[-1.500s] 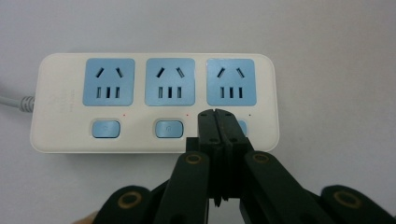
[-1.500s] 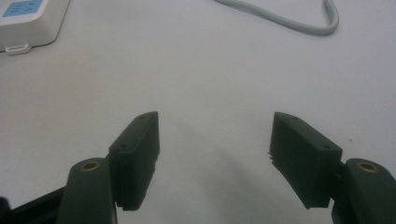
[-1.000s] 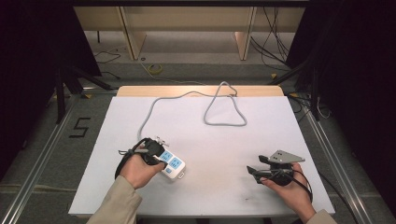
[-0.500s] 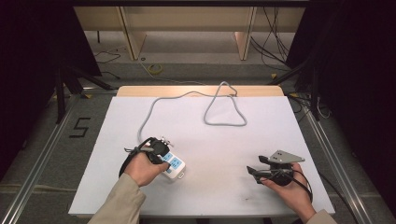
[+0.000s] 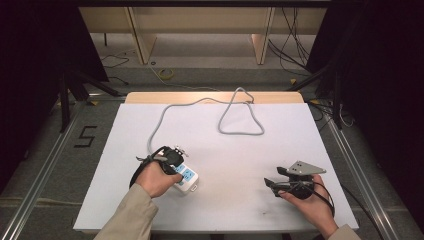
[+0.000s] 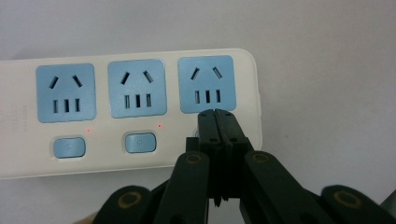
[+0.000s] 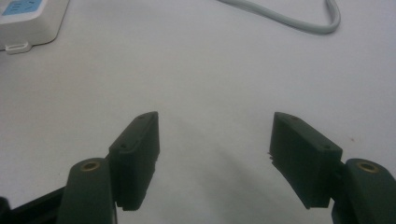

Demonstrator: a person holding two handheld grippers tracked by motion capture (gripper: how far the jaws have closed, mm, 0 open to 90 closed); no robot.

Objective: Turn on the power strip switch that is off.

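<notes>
Third switch of power strip hidden behind closed left gripper. Strip's left end cut off by picture edge. In high view, strip partly covered by left hand.

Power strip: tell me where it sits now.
In the high view the power strip lies on the table's near-left part, under the left gripper, grey cable trailing behind.
</notes>
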